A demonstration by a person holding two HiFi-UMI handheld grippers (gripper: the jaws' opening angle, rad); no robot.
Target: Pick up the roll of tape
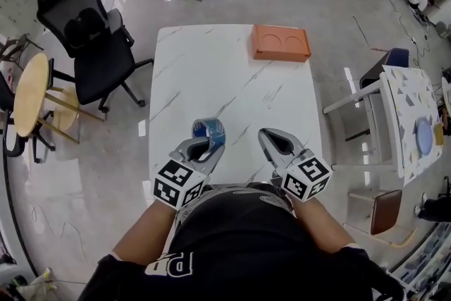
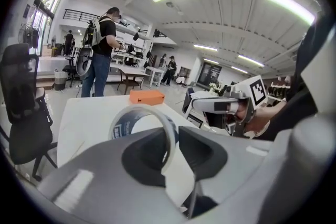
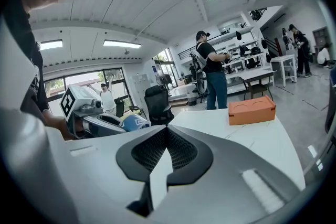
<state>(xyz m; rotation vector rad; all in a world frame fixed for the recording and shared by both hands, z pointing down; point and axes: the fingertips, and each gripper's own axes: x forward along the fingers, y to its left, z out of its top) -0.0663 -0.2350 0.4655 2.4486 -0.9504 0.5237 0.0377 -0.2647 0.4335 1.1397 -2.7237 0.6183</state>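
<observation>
Broadly, white marble table (image 1: 204,67) beneath both grippers, its near edge close to the person: judged the landing place, and a possible run-off edge, for anything let slip. Next in size, orange box (image 1: 280,42) at the far edge, well apart from the work; two round recesses in its top, both bare, interior closed from view and contents not to be told. Left gripper (image 2: 173,139) clamped on the roll of tape (image 2: 122,126), one jaw inside the ring and one outside, pinching only the thin wall; roll upright, over the near left part of the table just ahead of the person, whether clear of the surface not certain from these views. Right gripper (image 3: 167,136) with jaws together on nothing, alongside and apart from the roll. Main hazard, as a judgement: a narrow hold on a curved, smooth-looking band, so prone to pivot or slide out under a quick swing or a slackened squeeze; once loose, apt to roll on edge toward the table's rim. Lesser hazard: squeezing too hard, bending the ring out of round
</observation>
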